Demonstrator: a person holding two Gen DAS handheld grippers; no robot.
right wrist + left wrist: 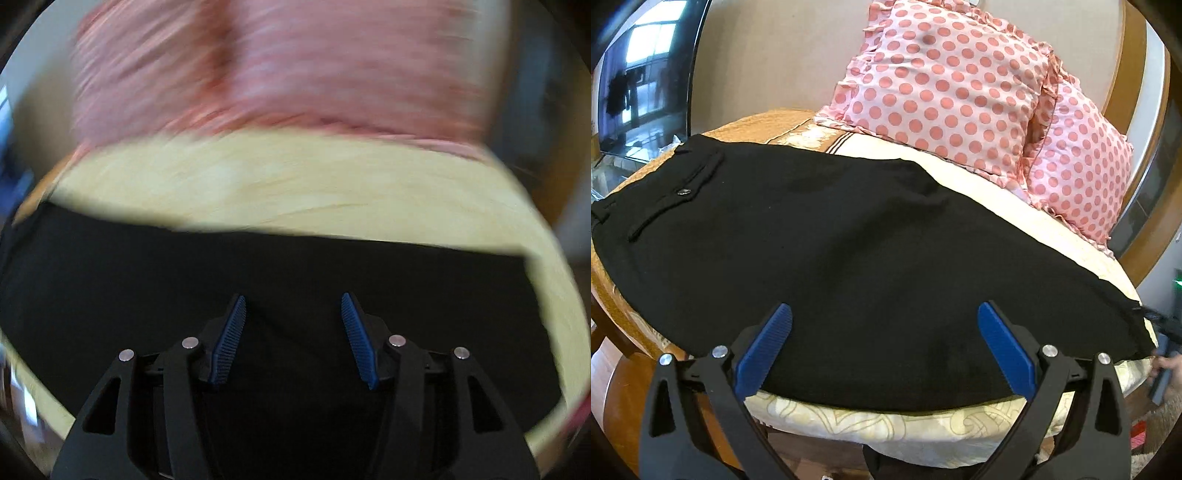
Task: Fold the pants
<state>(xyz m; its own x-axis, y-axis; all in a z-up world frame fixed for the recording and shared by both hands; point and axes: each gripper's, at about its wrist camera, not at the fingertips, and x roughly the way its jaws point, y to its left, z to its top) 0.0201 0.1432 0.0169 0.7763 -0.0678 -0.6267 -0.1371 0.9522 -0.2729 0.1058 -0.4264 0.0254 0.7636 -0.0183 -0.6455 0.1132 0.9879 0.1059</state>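
Note:
Black pants (849, 251) lie flat across a cream and gold bed cover (886, 432), waistband and a buttoned back pocket (683, 192) at the left, leg ends at the right. My left gripper (884, 314) is open and empty, its blue pads over the pants' near edge. In the blurred right wrist view the pants (147, 288) fill the lower half. My right gripper (293, 302) is open over the black cloth and holds nothing.
Two pink polka-dot pillows (945, 85) lean at the back of the bed, also a pink blur in the right wrist view (280, 62). A dark TV screen (642, 81) stands at the far left. Wooden bed frame (613, 332) and floor lie below left.

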